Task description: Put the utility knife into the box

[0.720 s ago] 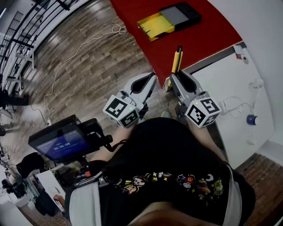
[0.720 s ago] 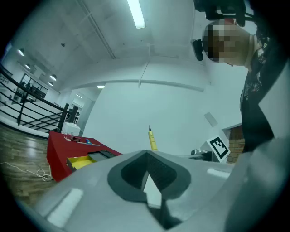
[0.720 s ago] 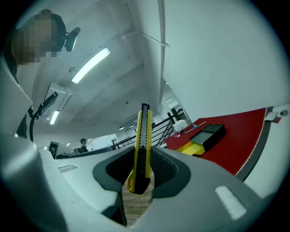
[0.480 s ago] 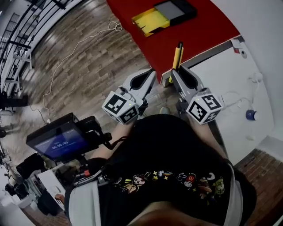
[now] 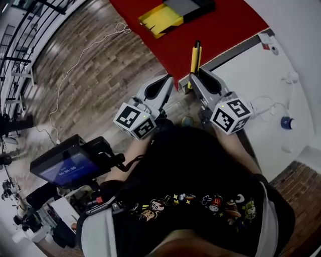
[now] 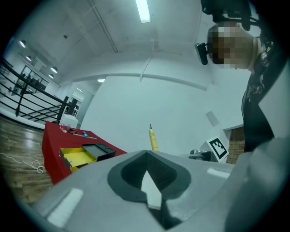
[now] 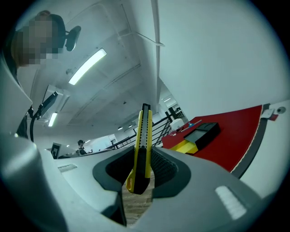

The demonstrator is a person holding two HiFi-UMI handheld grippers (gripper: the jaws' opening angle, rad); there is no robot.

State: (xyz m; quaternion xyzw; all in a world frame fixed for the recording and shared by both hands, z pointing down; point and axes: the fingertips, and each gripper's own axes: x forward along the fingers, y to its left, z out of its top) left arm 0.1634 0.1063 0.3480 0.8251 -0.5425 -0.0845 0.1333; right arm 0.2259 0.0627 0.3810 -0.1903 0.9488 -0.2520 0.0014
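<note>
Utility knife [image 5: 194, 59]: yellow-and-black, clamped by its butt end in the right gripper, upright, most of the body sticking out past the jaws, at the near corner of the bench [image 5: 225, 30].

Left gripper [image 5: 168, 79]: jaws closed on nothing, parked just off that same corner, beside the right one.

Box [image 5: 173, 11]: yellow tray pulled out of a black sleeve, lying on the red bench top near its left edge, well in from the near corner. Tray looks open and ready.

Right gripper [image 5: 192, 76]: jaws closed on the knife, pads on the two flat sides of the handle.

Handling guess: light, stiff, smooth plastic shell, so it could pivot or slide in the pads since the hold is low and the lever is long. A hold nearer mid-handle would be steadier. Keep clear of the blade tip; can't tell if the blade is out.
</note>
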